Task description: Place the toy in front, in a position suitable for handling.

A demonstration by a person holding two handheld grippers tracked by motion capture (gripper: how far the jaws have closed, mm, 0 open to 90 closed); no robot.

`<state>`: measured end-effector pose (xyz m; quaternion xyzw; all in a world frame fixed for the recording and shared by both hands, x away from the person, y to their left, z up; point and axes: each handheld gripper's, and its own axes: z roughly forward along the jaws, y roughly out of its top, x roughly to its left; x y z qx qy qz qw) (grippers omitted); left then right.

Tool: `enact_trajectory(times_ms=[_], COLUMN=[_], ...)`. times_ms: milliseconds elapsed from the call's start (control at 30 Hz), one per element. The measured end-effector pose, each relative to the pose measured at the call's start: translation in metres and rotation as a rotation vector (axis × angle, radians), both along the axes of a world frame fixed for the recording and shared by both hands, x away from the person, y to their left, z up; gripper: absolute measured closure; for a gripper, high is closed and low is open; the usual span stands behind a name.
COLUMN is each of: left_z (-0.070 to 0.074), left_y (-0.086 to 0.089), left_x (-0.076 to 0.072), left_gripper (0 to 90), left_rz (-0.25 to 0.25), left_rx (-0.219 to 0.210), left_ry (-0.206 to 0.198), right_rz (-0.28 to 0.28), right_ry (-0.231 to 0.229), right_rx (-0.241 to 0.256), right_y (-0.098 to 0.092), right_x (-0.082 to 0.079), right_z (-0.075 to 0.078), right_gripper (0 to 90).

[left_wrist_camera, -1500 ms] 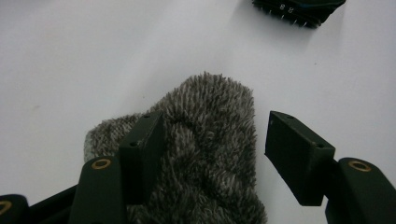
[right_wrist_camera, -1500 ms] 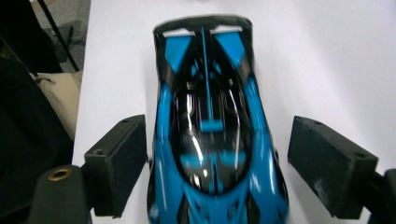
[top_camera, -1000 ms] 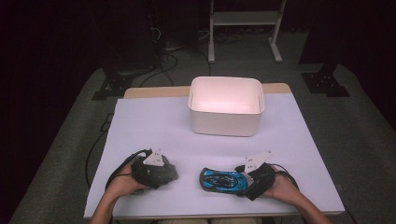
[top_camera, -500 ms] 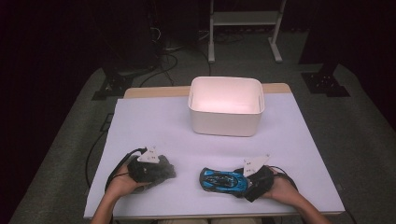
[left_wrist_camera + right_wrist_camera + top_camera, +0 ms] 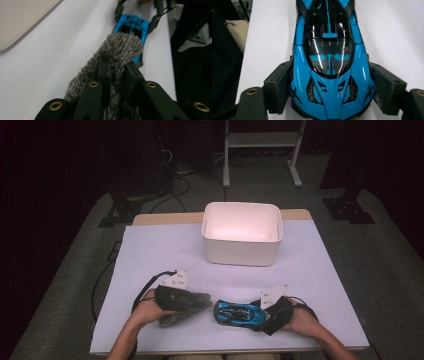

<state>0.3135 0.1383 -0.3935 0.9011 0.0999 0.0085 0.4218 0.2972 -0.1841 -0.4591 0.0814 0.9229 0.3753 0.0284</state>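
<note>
A blue and black toy car (image 5: 235, 312) rests on the white table cover near the front edge. My right gripper (image 5: 261, 314) is shut on its right end; in the right gripper view both pads (image 5: 279, 85) press the sides of the car (image 5: 329, 37). To the car's left, my left gripper (image 5: 185, 299) is shut on a grey fuzzy cloth (image 5: 202, 301). In the left gripper view the cloth (image 5: 120, 47) sticks out past the jaws of the left gripper (image 5: 117, 67), its tip close to the car (image 5: 132, 25).
A white bin (image 5: 242, 250) stands open at the back middle of the table and looks empty from here. The bin's corner (image 5: 20, 22) shows at the upper left of the left gripper view. Cables trail from both grippers toward the front edge.
My left gripper has shifted right and slightly back with the grey cloth, bringing its tip nearer the car. The right gripper and the car have barely moved.
</note>
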Motion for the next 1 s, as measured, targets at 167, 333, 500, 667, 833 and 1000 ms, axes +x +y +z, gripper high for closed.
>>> enact_trajectory(times_ms=[167, 333, 500, 667, 833, 1000], left_z=[-0.005, -0.021, -0.02, -0.012, -0.004, -0.008], left_y=[-0.033, -0.052, -0.029, -0.008, -0.001, -0.01], left_x=[0.001, -0.002, -0.005, -0.008, -0.009, -0.009], left_gripper=[77.9, 77.9, 77.9, 77.8, 77.7, 77.3], left_rz=[-0.081, -0.132, -0.123, -0.078, -0.059, -0.074], left_rx=[0.026, 0.076, 0.021, 0.028, 0.053, 0.121], left_ry=[0.012, 0.037, 0.082, 0.059, 0.03, 0.015], right_rz=[0.008, 0.02, 0.034, 0.069, 0.088, 0.1], right_ry=[0.002, 0.001, -0.004, -0.012, -0.016, -0.013], right_rx=[-0.006, -0.006, -0.015, -0.019, -0.016, -0.008], right_y=[0.001, 0.001, 0.005, 0.018, 0.032, 0.055], right_x=[0.001, 0.002, 0.004, 0.009, 0.012, 0.012], right_z=[0.001, 0.001, 0.001, 0.002, 0.002, 0.002], right_gripper=[24.4, 24.4, 24.5, 24.5, 24.5, 24.5])
